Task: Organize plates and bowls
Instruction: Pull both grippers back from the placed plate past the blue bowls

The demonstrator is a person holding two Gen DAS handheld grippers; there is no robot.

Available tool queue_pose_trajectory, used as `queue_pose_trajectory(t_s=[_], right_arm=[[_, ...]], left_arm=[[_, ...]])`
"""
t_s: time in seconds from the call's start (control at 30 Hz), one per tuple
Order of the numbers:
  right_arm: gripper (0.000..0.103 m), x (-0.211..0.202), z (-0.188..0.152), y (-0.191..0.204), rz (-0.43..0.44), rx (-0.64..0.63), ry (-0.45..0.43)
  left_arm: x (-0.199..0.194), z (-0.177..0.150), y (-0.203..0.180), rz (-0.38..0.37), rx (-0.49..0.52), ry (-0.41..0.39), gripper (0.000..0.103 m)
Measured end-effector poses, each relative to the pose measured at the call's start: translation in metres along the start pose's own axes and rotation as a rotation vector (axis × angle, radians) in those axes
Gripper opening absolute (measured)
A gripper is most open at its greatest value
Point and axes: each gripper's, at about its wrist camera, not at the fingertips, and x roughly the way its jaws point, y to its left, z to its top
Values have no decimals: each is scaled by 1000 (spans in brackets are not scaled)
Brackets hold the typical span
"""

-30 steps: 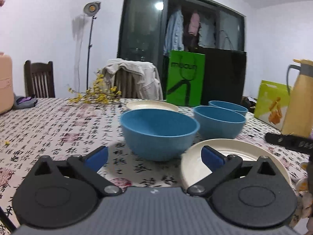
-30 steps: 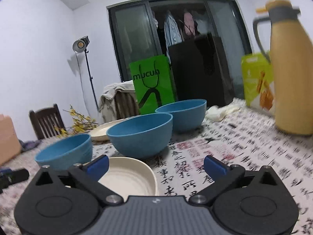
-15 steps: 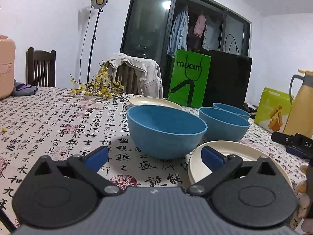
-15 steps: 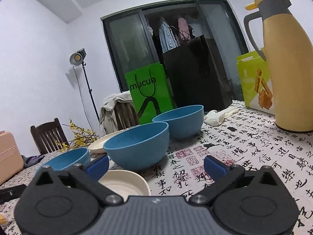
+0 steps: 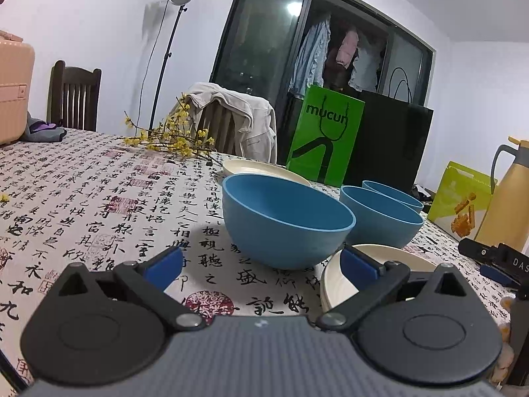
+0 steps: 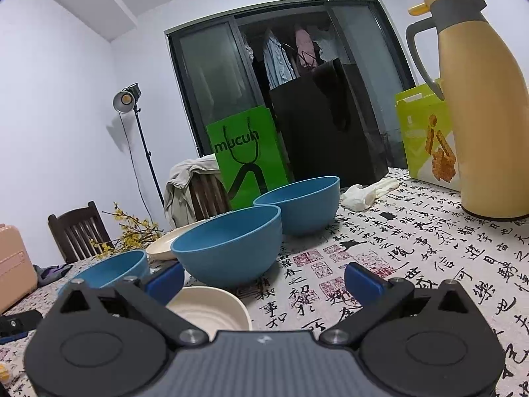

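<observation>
Three blue bowls stand on the patterned tablecloth. In the left wrist view the nearest bowl [image 5: 284,221] sits just beyond my open left gripper [image 5: 261,266], with a second bowl [image 5: 380,218] and a third [image 5: 393,195] behind it. A cream plate [image 5: 334,281] lies under the right fingertip; another cream plate [image 5: 261,168] lies farther back. In the right wrist view my right gripper [image 6: 264,279] is open and empty, with the near cream plate [image 6: 211,307] by its left finger and the middle bowl [image 6: 231,248] straight ahead. Two more bowls [image 6: 304,205] [image 6: 109,269] flank it.
A tall yellow thermos [image 6: 479,109] stands at the right, a lime-green box [image 6: 426,142] behind it. Green [image 6: 248,162] and black [image 6: 327,125] bags stand at the table's far edge. Yellow flowers [image 5: 172,139], a white cloth [image 6: 367,192], chairs and a lamp lie beyond.
Both views have tilted upward and drawn slightly nearer the bowls. The bowls and plates have not moved, and both grippers stay open.
</observation>
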Motion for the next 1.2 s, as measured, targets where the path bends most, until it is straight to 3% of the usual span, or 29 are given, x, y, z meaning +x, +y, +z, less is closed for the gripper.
queue_pose_trajectory(t_s=[0.27, 0.63, 0.83, 1.2], right_arm=[[103, 9, 2, 2, -19, -8, 61], [103, 2, 0, 2, -52, -10, 15], [103, -5, -2, 5, -60, -27, -30], [103, 0, -2, 10, -99, -59, -5]], left_arm=[[7, 1, 3, 5, -17, 44, 103], [8, 1, 5, -10, -30, 46, 103], [1, -1, 2, -11, -16, 0, 103], [2, -1, 1, 6, -13, -3, 103]])
